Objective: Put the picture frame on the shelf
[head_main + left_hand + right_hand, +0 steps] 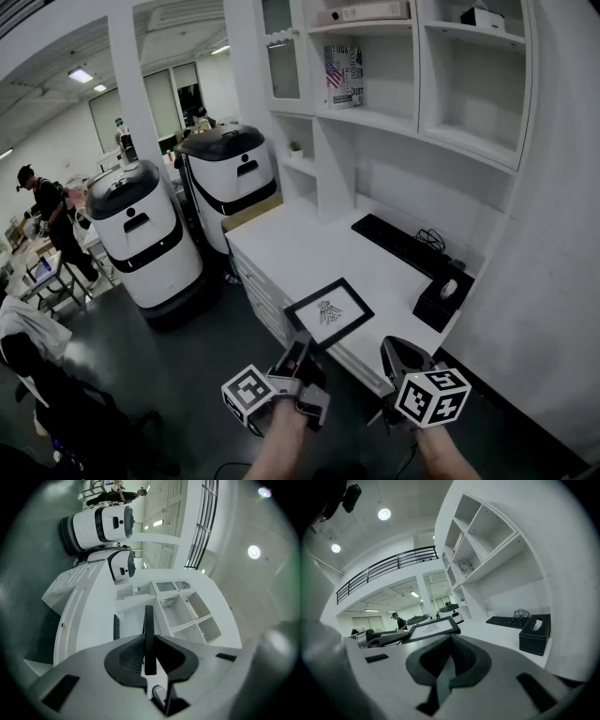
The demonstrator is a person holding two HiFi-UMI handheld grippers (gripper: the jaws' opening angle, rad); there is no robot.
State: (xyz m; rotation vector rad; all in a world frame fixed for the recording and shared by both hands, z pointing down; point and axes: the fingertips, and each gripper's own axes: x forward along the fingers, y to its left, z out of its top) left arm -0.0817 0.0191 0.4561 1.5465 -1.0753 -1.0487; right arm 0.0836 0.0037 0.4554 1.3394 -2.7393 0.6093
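A black picture frame [329, 312] with a white print hangs tilted over the front edge of the white desk [281, 253]. My left gripper [304, 345] is shut on its near corner. In the left gripper view the picture frame [149, 634] shows edge-on as a dark bar pinched between the pads of the left gripper [149, 643]. My right gripper [397, 349] hangs just right of the frame, shut and holding nothing. In the right gripper view the right gripper [450, 640] has its jaws pressed together, and the picture frame [433, 629] lies to its left. The white shelf unit [375, 117] rises behind the desk.
A black keyboard [403, 246] and a black tissue box [442, 298] lie on the desk's right side. A book with a flag cover [344, 75] stands on an upper shelf. Two white machines [141, 234] stand left of the desk. A person [47, 211] stands far left.
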